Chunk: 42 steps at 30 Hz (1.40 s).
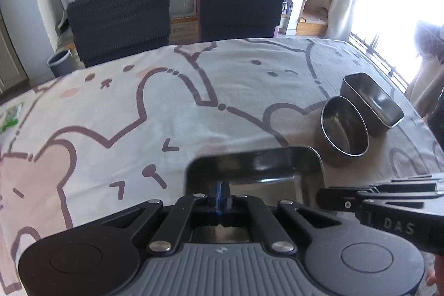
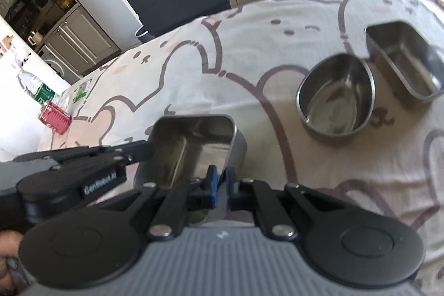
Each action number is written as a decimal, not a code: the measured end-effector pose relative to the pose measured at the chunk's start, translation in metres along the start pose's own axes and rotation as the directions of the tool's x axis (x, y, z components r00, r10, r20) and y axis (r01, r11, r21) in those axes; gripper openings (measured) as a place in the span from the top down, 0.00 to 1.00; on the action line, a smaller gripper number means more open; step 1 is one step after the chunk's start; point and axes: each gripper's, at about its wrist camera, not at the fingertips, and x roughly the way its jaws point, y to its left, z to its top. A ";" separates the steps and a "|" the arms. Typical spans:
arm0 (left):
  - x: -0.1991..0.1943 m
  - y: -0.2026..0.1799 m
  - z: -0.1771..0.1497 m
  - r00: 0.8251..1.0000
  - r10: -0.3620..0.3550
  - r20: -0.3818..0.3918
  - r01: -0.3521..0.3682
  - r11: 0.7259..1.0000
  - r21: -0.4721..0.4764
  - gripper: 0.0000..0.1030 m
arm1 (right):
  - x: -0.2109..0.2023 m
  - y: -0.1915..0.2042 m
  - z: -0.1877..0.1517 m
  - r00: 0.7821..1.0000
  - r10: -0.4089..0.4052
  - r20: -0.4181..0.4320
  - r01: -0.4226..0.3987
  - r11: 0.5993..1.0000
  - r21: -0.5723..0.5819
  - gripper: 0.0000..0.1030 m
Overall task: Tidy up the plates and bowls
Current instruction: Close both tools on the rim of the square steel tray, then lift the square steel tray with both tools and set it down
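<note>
Both grippers are clamped on the same steel tray (image 2: 194,146), nearest thing in both wrist views. Left gripper (image 1: 222,194): jaws fully closed, blue pads pinched on the tray's near rim. Right gripper (image 2: 217,185): jaws narrow, nearly closed, pads on either side of the tray's near wall, so it looks like a grip on that edge. In the right view the left gripper comes in from the left and its tip meets the tray's left rim; in the left view the right gripper comes in from the right. So the 2 hold adjoining edges, with neither hand clearly nearer.

The tray is rectangular with rounded corners, empty, open side up, on the cartoon tablecloth (image 1: 111,107). Its long axis runs roughly away from the right gripper.

Beyond the tray, to its right: a round bowl (image 2: 337,99), then a 2nd rectangular tray (image 2: 405,63) just past the bowl, close beside it; I can't tell if they touch. Both are upright and empty.

My read: step in hand is lifting the held tray to stack it. The 2nd tray lies far-right of the grippers, behind the bowl, so the carry has to go up and over the bowl. The long axes look roughly aligned, so little rotation is needed.

Far left of the tray: a bottle (image 2: 44,96) at the table edge. 2 dark chairs (image 1: 119,21) behind the table.
</note>
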 end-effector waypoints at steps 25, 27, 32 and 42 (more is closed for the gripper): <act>0.029 0.011 -0.006 0.991 -0.038 -0.127 0.027 0.995 -0.092 0.98 | 0.025 -0.027 0.001 0.989 -0.110 -0.095 0.109 0.994 -0.017 0.94; 0.019 0.009 -0.004 0.995 -0.044 -0.087 0.035 0.995 -0.094 0.98 | 0.017 -0.025 0.003 0.992 -0.111 -0.068 0.109 0.993 -0.035 0.94; -0.003 0.000 -0.003 0.993 -0.110 -0.034 0.106 0.988 -0.108 0.97 | -0.013 -0.031 0.008 0.996 -0.090 0.000 0.090 0.994 -0.058 0.94; -0.009 -0.067 -0.030 0.971 -0.201 -0.126 0.209 0.977 0.050 0.91 | -0.061 -0.074 -0.016 0.989 -0.146 0.012 0.147 0.987 -0.066 0.96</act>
